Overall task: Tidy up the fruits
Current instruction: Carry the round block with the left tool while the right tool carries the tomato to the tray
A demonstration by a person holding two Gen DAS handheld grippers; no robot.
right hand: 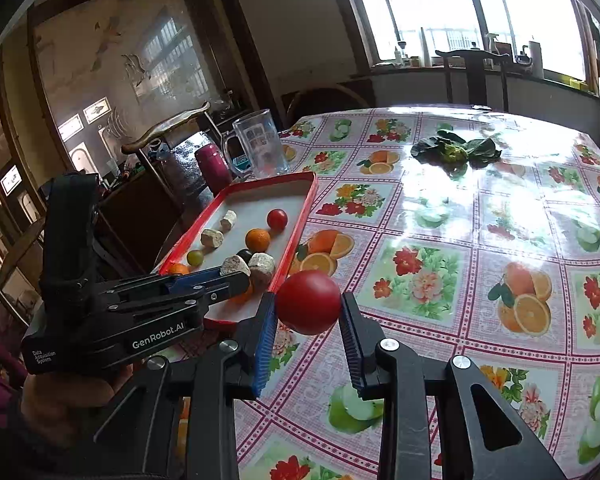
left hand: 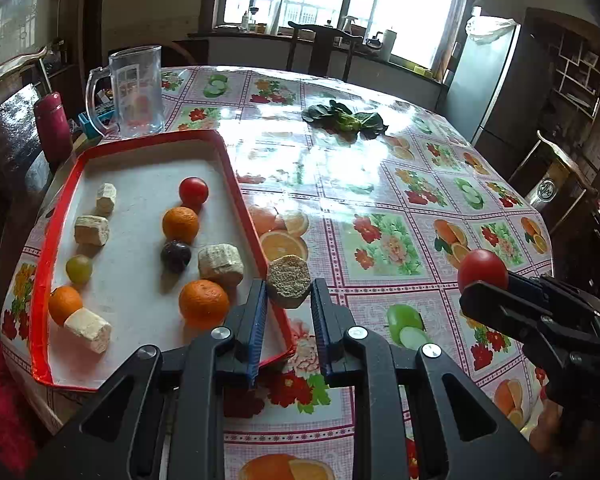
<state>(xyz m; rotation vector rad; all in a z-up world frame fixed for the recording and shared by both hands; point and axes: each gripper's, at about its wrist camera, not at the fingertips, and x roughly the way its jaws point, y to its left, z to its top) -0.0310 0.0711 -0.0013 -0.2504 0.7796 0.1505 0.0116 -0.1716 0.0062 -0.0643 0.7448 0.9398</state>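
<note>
Table: glossy fruit-print oilcloth (left hand: 380, 184), fills mid-frame.
Tray: red-rimmed (left hand: 236, 168), left; holds oranges, tomato, blocks.
Left gripper (left hand: 289, 300): jaws clamped on crumbly block (left hand: 289, 285), lower centre.
Right gripper (right hand: 308, 320): jaws pinching tomato (right hand: 309, 302) mid-body; smooth, soft, bruisable.

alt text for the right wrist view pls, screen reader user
The right tool holds a red tomato above a fruit-print tablecloth. To its left, the left tool grips a beige block at the near end of a red-rimmed tray of fruit and similar blocks.
</note>
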